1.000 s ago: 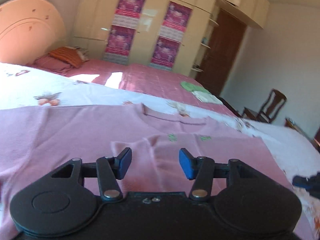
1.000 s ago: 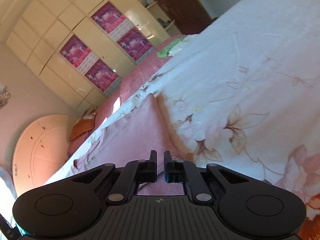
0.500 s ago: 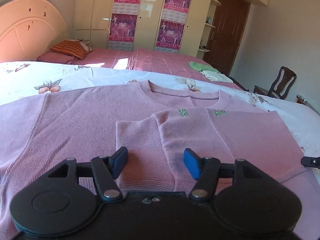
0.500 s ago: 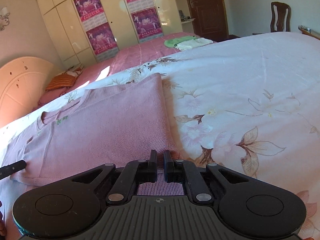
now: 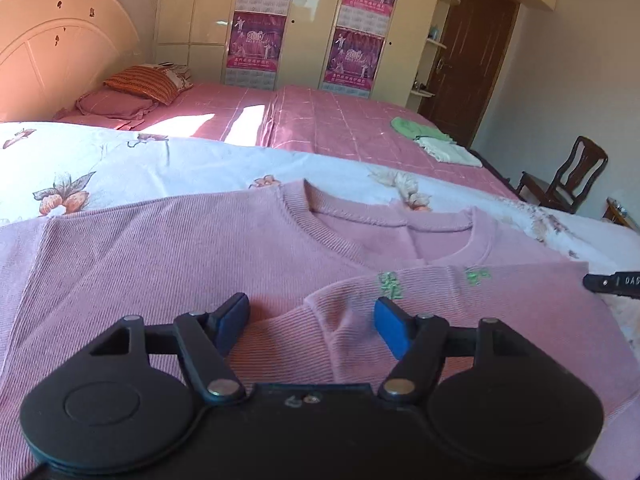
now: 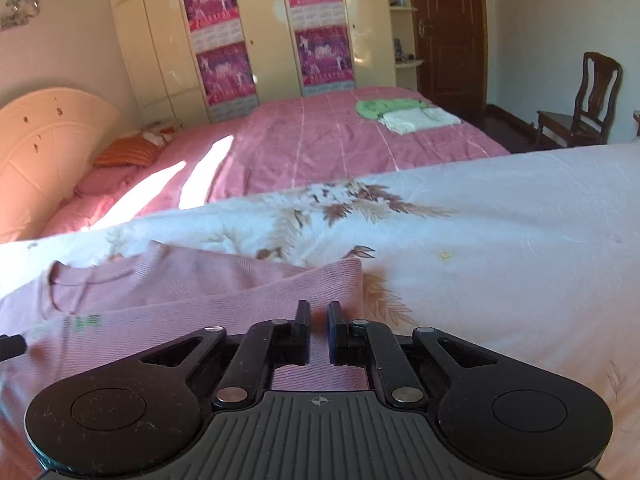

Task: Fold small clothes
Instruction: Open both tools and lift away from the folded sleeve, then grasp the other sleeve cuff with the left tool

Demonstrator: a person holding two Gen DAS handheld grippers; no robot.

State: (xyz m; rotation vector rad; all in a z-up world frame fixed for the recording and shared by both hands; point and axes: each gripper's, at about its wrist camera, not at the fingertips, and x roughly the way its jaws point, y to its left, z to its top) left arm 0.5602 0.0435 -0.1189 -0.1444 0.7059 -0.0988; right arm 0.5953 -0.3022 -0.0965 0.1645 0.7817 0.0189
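A pink ribbed sweater (image 5: 160, 248) lies flat on the floral sheet, neckline away from me. Its right side is folded over onto the chest, with small green marks showing. My left gripper (image 5: 312, 316) hovers over the folded sleeve end. Its blue pads (image 5: 390, 330) stand apart and the jaws are opening, with fabric below them but not pinched. My right gripper (image 6: 319, 312) is shut, its tips low over the sweater (image 6: 200, 280) near the folded right edge. Whether cloth is caught between them I cannot tell. Each gripper's tip shows at the edge of the other's view.
The floral sheet (image 6: 500, 240) spreads wide to the right of the sweater. Behind it is a pink bed (image 5: 340, 128) with folded green and white clothes (image 6: 400, 114) and pillows by the headboard. A wooden chair (image 6: 584, 100) stands near the door.
The left gripper has moved forward toward the neckline and its jaws have widened. The right gripper has rolled upright and swung over the sweater's folded right edge, staying shut.
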